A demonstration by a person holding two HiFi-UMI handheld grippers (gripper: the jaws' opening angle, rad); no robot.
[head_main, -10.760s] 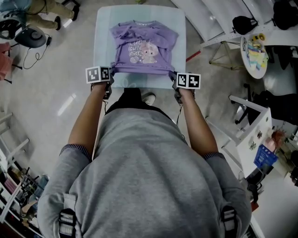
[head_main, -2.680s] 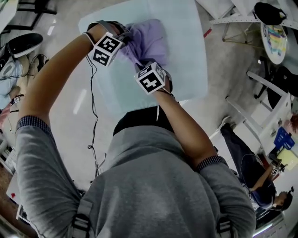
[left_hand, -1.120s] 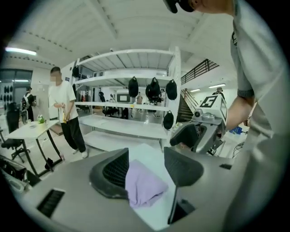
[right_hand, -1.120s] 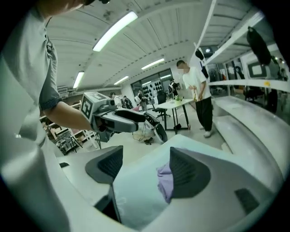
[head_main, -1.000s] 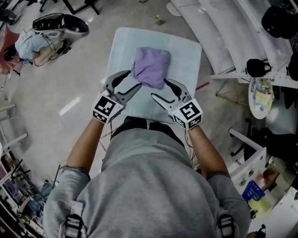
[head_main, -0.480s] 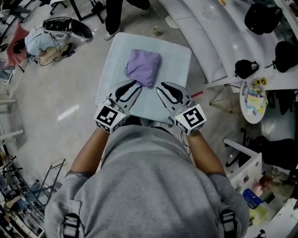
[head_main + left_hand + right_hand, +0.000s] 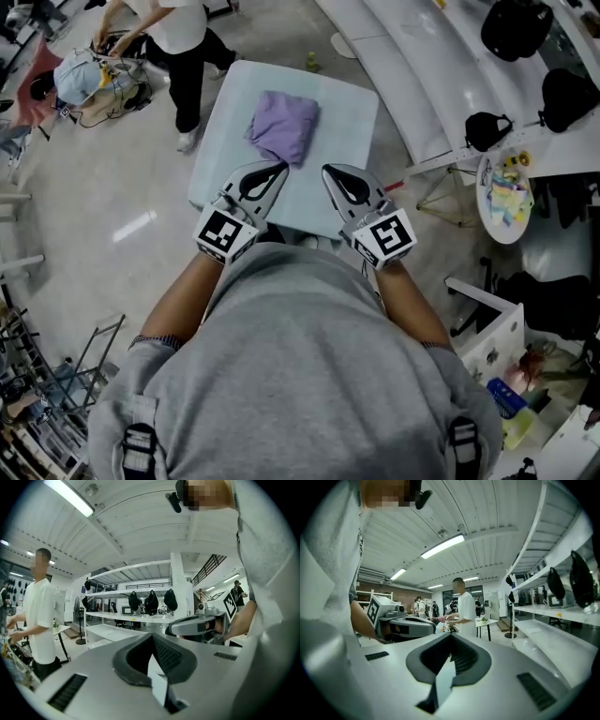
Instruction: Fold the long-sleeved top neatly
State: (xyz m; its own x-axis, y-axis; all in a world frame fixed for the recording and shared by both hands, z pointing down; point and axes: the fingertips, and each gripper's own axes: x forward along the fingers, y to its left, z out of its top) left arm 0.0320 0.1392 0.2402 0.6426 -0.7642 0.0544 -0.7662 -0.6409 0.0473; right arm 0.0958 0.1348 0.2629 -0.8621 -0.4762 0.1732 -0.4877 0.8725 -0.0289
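The purple long-sleeved top [image 7: 281,127] lies folded into a small bundle on the pale table [image 7: 352,117], toward its far left part. My left gripper [image 7: 281,168] and right gripper [image 7: 327,170] hover side by side over the table's near edge, short of the top and not touching it. Both sets of jaws have just been closing and now stand shut, with nothing between them. In the left gripper view the left gripper [image 7: 153,637] points level into the room, with the right gripper [image 7: 197,625] beside it. The right gripper view shows the shut right gripper [image 7: 450,637] and the left gripper [image 7: 405,625].
A person in a white shirt [image 7: 178,33] stands by the table's far left corner. White curved benches [image 7: 422,66] with black bags [image 7: 520,28] run along the right. A small round table [image 7: 504,197] with items stands to the right, and bags [image 7: 80,80] lie on the floor at left.
Both grippers drew back from the folded top toward my body and rose, and their jaws went from wide open to shut. A person in white came in at the upper left.
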